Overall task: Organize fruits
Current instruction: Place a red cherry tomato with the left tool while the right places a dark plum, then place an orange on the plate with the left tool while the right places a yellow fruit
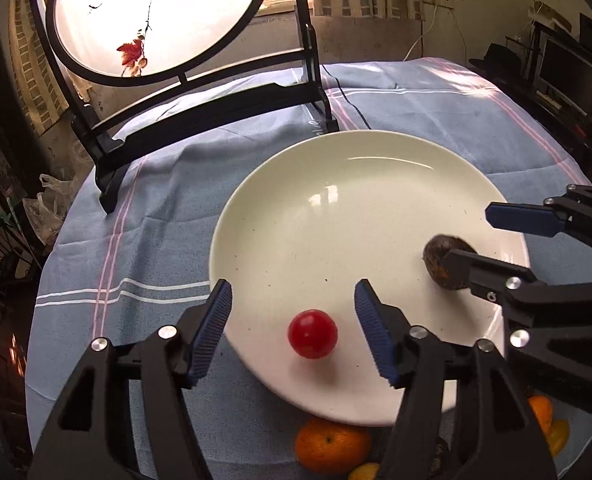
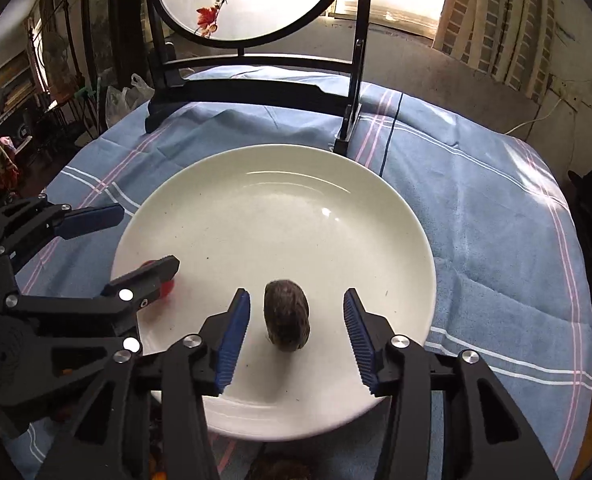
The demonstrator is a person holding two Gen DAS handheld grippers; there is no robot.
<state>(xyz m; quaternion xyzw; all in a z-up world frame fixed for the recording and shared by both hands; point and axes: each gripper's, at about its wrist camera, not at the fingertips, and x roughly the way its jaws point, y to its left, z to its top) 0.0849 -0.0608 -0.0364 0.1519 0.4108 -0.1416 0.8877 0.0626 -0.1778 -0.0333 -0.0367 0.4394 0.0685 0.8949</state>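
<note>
Round glossy tomato (image 1: 313,333) lies on smooth plate (image 1: 336,184).

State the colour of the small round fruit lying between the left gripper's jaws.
Red tomato-like fruit, glossy; it shows best in the left wrist view.

The plate (image 1: 336,184) was plain white, faintly speckled. On it lay a glossy red tomato (image 1: 313,334) and a mottled dark-brown fruit (image 2: 287,318). The tablecloth (image 2: 488,208) was light blue — crossed by white and pink stripes. Both grippers were black with ribbed blue pads (image 1: 372,328). An orange (image 1: 332,446) showed bright orange.
</note>
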